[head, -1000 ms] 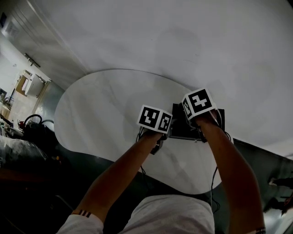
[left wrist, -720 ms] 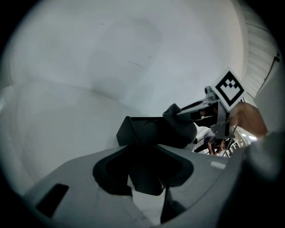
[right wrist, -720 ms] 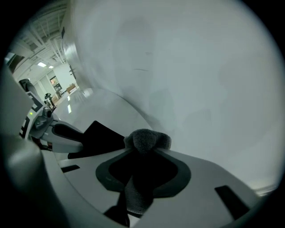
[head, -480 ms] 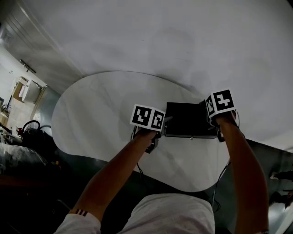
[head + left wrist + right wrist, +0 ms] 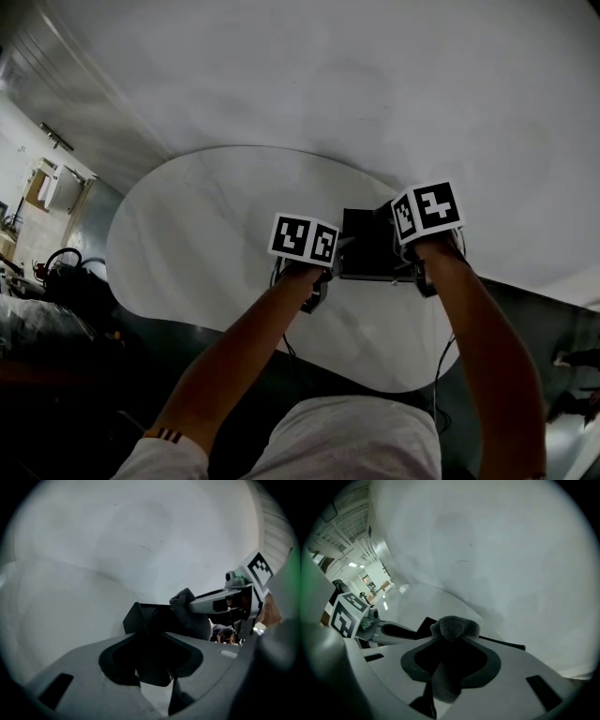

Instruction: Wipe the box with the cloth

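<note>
Left tongs (image 5: 153, 665) just closing on dark box (image 5: 140, 618); grey cloth (image 5: 190, 616) atop.

Reaches forward with both bare forearms, close together. Clamps the left gripper (image 5: 152, 656) on a corner of the box (image 5: 140, 617), having just closed its jaws further. Pinches the cloth (image 5: 454, 627) in the right gripper (image 5: 452, 644), angled downward.

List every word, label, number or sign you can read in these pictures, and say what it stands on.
No readable text anywhere.
Marker cubes: black-and-white square patterns only, no letters or numbers.
Box and cloth: plain and dark, no print visible.
Background room at far left: too small and dim to read anything.
</note>
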Motion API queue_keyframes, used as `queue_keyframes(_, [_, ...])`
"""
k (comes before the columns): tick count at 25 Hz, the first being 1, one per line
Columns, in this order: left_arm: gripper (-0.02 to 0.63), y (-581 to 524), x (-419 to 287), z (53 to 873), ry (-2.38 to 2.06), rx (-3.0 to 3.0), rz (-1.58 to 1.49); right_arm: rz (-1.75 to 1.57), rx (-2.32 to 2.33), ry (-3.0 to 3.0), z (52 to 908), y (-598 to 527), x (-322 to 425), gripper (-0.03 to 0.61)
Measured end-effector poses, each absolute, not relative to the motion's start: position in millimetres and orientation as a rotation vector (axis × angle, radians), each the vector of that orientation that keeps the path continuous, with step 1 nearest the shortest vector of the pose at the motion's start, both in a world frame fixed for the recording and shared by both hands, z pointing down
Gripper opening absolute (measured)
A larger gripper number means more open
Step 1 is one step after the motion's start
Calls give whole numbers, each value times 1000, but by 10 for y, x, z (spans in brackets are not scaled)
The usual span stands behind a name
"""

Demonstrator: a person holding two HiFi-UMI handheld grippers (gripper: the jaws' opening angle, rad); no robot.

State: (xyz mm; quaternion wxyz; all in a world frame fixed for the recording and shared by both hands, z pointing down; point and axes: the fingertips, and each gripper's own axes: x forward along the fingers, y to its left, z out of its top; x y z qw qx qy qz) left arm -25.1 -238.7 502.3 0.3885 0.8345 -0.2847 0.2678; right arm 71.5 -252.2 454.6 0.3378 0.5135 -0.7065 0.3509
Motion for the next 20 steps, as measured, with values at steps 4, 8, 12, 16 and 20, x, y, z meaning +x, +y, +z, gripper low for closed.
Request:
queue_keyframes(4, [140, -2387, -252, 5023, -719, 2115, 655, 975, 1294, -1888, 4596, -2516, 326, 97])
queue_keyframes(8, [137, -2398, -258, 5030, -712, 2107, 643, 967, 1288, -1868, 4710, -2528, 147, 97])
queue_keyframes(12, [137, -2399, -252, 5027, -709, 2109, 638, 923, 1284, -1845, 4784, -2534, 135, 97])
queue_keyframes(16, [138, -2390, -244, 5024, -698, 2115, 639, 890, 1276, -1826, 4786, -2490, 284, 97])
queue_keyframes(20, [138, -2397, -245, 5015, -695, 2118, 644, 868, 1294, -1785, 4774, -2429, 583, 97])
